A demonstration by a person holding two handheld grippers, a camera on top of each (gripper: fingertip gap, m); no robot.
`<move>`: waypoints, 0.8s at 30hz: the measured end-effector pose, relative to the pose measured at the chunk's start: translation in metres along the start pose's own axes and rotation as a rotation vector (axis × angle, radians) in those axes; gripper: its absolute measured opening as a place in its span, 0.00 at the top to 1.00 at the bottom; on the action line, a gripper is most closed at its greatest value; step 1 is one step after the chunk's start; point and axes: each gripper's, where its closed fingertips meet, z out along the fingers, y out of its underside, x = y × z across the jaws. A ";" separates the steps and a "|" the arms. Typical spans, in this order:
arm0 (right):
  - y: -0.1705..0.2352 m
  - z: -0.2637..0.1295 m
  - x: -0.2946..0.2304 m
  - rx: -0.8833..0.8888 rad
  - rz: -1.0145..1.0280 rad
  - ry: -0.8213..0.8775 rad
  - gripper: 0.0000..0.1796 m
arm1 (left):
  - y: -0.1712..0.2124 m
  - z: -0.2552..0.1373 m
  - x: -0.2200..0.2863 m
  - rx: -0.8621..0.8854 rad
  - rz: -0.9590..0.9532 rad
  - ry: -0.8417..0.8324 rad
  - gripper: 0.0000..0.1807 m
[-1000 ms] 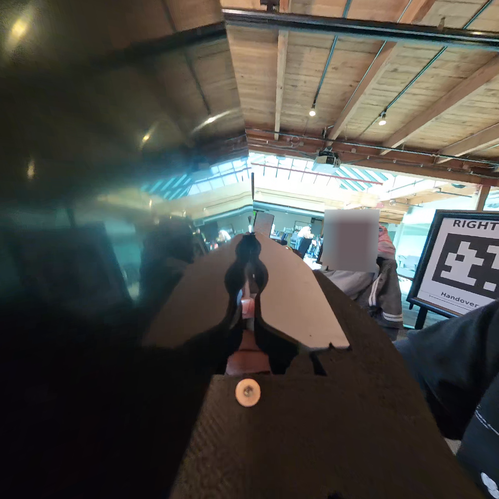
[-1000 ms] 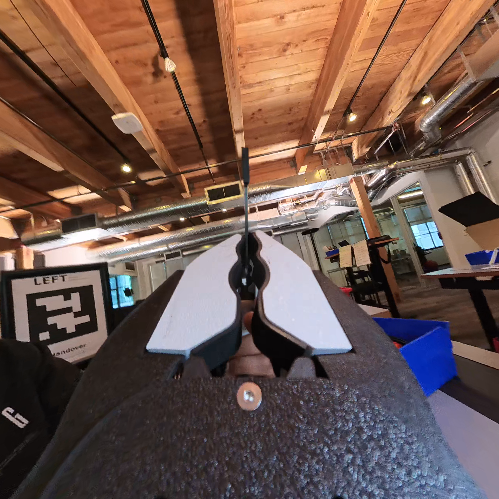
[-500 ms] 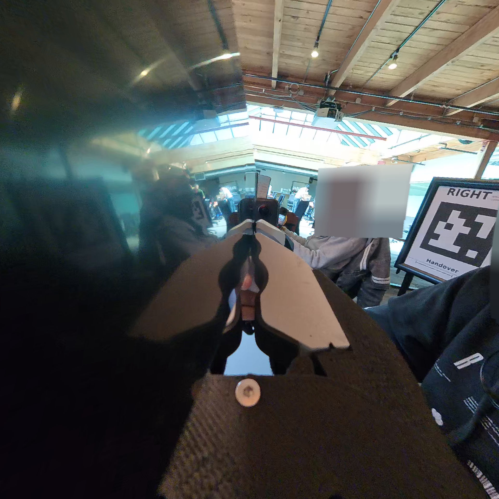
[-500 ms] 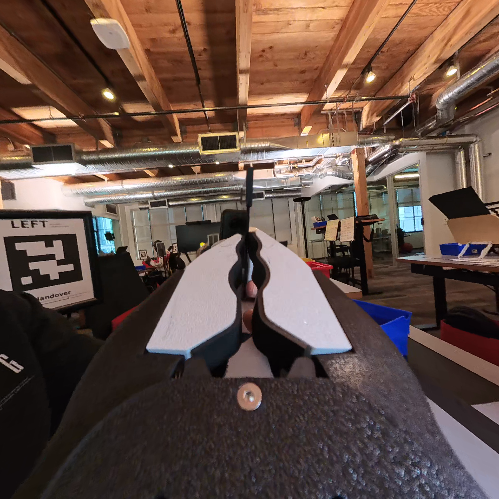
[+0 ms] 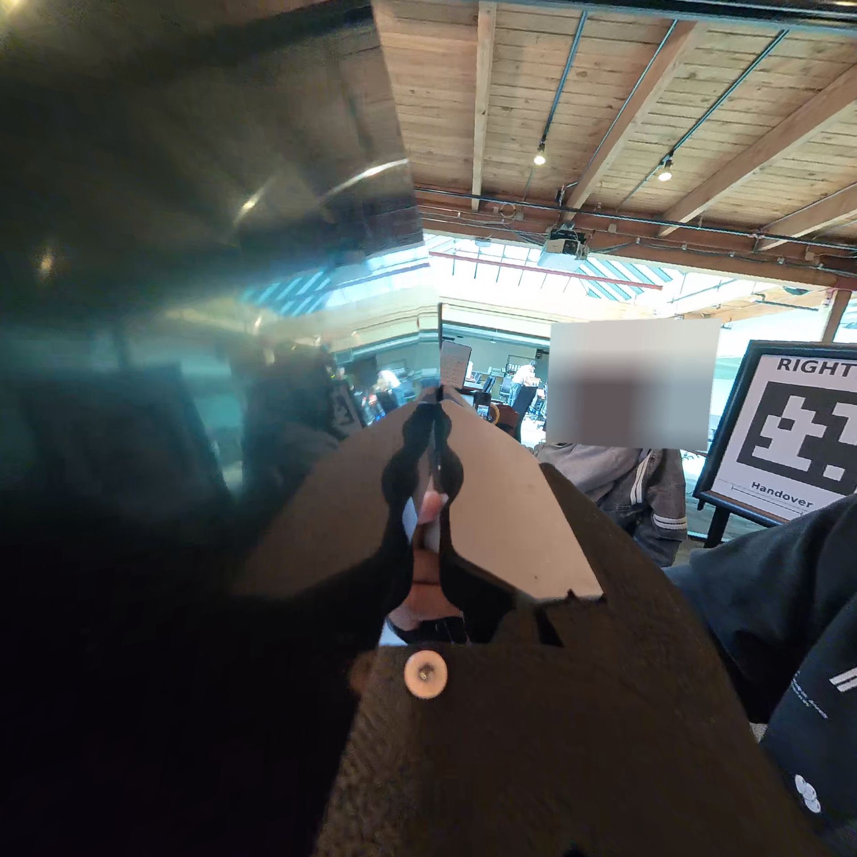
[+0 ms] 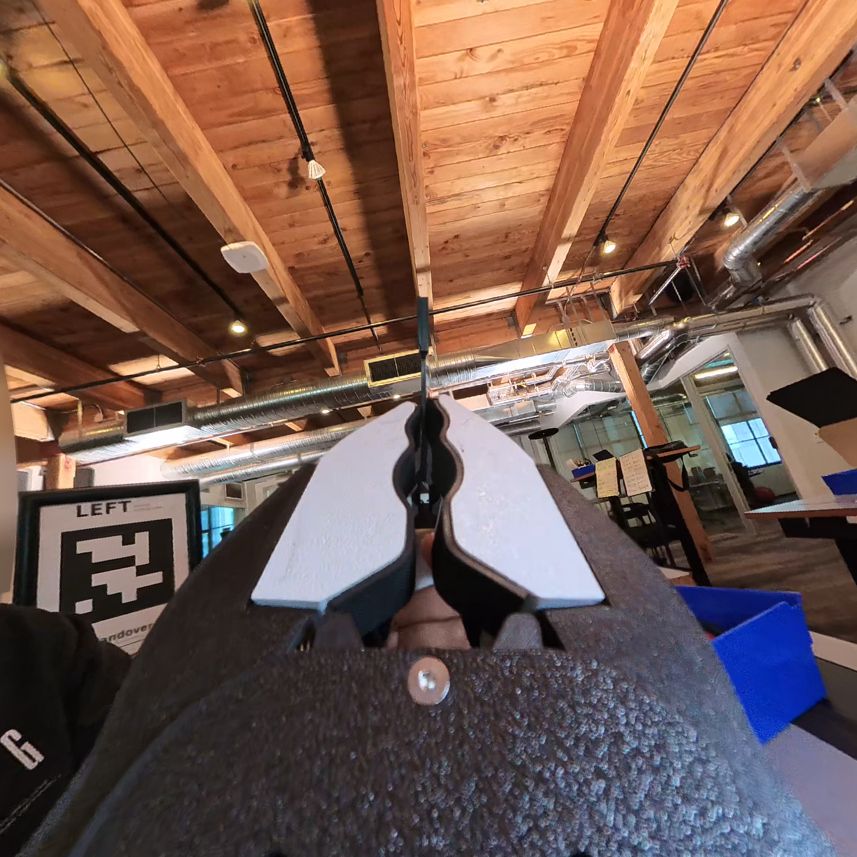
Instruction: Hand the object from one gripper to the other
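In the left wrist view my left gripper (image 5: 438, 403) is shut on a thin dark glossy sheet (image 5: 195, 287). The sheet is seen edge-on, rises above the fingertips, and its shiny face darkens the whole left half of that view. In the right wrist view my right gripper (image 6: 424, 401) is shut on a thin black strip (image 6: 422, 334) that sticks straight up past the fingertips. I cannot tell whether both are one object. A fingertip shows in the gap behind each pair of jaws. Neither gripper shows in the other's view.
Both views point up at a wooden beam ceiling. A framed black-and-white marker board (image 5: 797, 431), a person in a grey jacket (image 5: 621, 491) and a dark sleeve (image 5: 765, 593) are on the right. The right wrist view has another marker board (image 6: 111, 542), a blue bin (image 6: 760, 658) and a desk (image 6: 807, 512). Less than 4 cm separates the two grippers' tips.
Half a second ago both views had tipped down to level and the other gripper showed straight ahead. Now both tip up again and it is out of view. Both grips stay shut.
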 end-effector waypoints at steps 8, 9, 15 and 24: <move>0.016 -0.004 0.013 -0.010 0.047 0.037 0.99 | -0.004 -0.007 -0.011 0.005 0.004 -0.039 0.99; 0.016 -0.005 0.013 -0.007 0.048 0.039 0.99 | -0.004 -0.006 -0.011 0.002 0.009 -0.043 0.99; 0.024 -0.003 0.017 -0.151 -0.019 0.052 0.93 | -0.002 -0.012 -0.012 -0.108 0.012 -0.038 1.00; 0.032 -0.004 0.016 -0.475 -0.252 0.068 0.95 | 0.026 -0.019 -0.010 -0.393 0.068 -0.032 1.00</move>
